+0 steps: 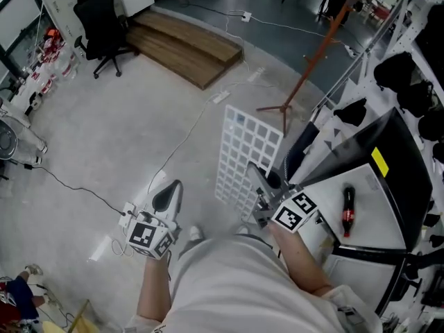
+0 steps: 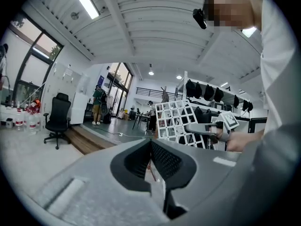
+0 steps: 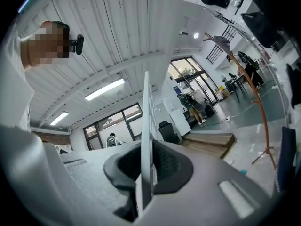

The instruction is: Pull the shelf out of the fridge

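The white grid shelf (image 1: 246, 157) hangs upright in the air over the floor, clear of the fridge (image 1: 378, 200) at the right. My right gripper (image 1: 259, 177) is shut on the shelf's lower edge. In the right gripper view the shelf (image 3: 146, 107) runs edge-on between the pads, with the right gripper (image 3: 146, 166) clamped on it. My left gripper (image 1: 171, 189) is lower left of the shelf and apart from it, shut with nothing in it. The left gripper view shows the left gripper (image 2: 150, 157) with pads together, and beyond it the shelf (image 2: 176, 119) held by the right gripper (image 2: 195, 128).
A cola bottle (image 1: 347, 211) lies on the fridge's white surface beside a dark panel (image 1: 374, 141). A coat stand (image 1: 305, 68) rises behind the shelf. A wooden platform (image 1: 187, 44) and a black office chair (image 1: 104, 26) are further off. A cable (image 1: 187, 134) crosses the floor.
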Action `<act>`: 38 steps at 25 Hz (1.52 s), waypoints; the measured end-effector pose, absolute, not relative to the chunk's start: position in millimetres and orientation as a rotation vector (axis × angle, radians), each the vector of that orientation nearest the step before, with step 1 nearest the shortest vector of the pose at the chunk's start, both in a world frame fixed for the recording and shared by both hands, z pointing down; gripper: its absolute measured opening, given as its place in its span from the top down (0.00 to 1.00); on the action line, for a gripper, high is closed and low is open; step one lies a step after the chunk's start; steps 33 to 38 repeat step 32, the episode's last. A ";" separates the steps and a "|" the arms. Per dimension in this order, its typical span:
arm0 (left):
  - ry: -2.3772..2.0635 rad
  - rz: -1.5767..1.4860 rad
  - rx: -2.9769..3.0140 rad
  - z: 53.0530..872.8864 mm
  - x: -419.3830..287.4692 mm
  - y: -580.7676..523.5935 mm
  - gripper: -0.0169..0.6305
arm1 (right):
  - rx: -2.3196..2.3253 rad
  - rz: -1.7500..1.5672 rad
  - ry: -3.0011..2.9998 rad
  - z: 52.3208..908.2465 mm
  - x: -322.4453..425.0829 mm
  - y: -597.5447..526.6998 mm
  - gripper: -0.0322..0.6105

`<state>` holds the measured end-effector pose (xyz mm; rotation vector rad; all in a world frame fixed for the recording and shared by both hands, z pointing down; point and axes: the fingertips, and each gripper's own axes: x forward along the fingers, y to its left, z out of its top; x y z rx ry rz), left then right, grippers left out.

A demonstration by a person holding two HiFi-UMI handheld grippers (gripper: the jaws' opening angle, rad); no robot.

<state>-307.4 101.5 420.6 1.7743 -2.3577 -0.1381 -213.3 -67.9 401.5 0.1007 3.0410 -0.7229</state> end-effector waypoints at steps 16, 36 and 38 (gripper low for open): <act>-2.342 -0.146 1.773 427.4 -307.3 95.8 0.96 | 0.073 -0.708 3.051 409.3 -212.8 -66.5 0.91; -2.291 -0.146 1.809 431.3 -309.1 89.8 0.96 | -0.009 -0.748 3.028 410.3 -207.8 -73.2 0.91; -2.291 -0.146 1.809 431.3 -309.1 89.8 0.96 | -0.009 -0.748 3.028 410.3 -207.8 -73.2 0.91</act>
